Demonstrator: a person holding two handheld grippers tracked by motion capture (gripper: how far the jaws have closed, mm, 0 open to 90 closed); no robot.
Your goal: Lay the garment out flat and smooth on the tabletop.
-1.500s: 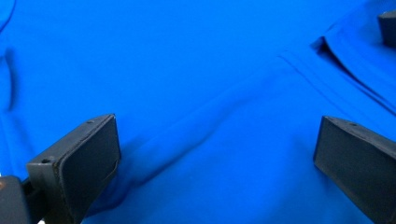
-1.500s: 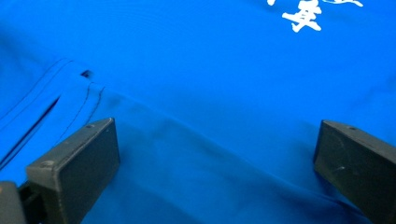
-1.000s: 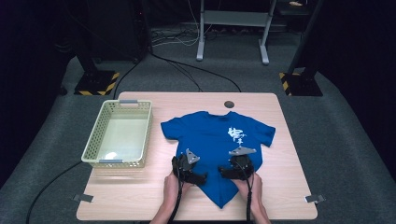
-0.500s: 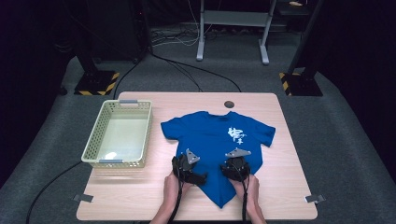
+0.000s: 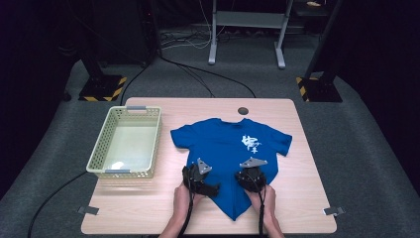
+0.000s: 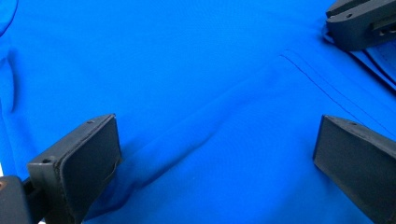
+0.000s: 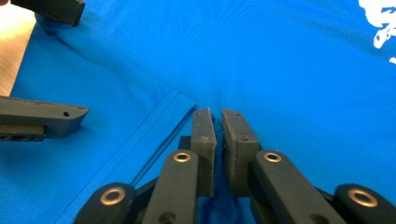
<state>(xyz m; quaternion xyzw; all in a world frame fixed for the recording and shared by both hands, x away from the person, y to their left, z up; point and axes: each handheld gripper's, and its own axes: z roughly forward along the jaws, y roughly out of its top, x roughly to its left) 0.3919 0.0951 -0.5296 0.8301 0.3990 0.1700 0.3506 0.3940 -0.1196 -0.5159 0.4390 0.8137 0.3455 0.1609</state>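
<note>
The basket (image 5: 126,144) on the table (image 5: 302,163) holds nothing. Beside it the shirt (image 5: 223,148) lies spread; nothing looks folded yet. The left claw (image 5: 200,177) gapes over its hem; the right claw (image 5: 251,176) pinches fabric.

Both grippers black: left gripper (image 5: 208,187) and right gripper (image 5: 251,177) each topped by grey three-cornered plate, black cable trailing; flat dark pads (image 6: 88,163), metal rivets on linkage; forearms bare.
</note>
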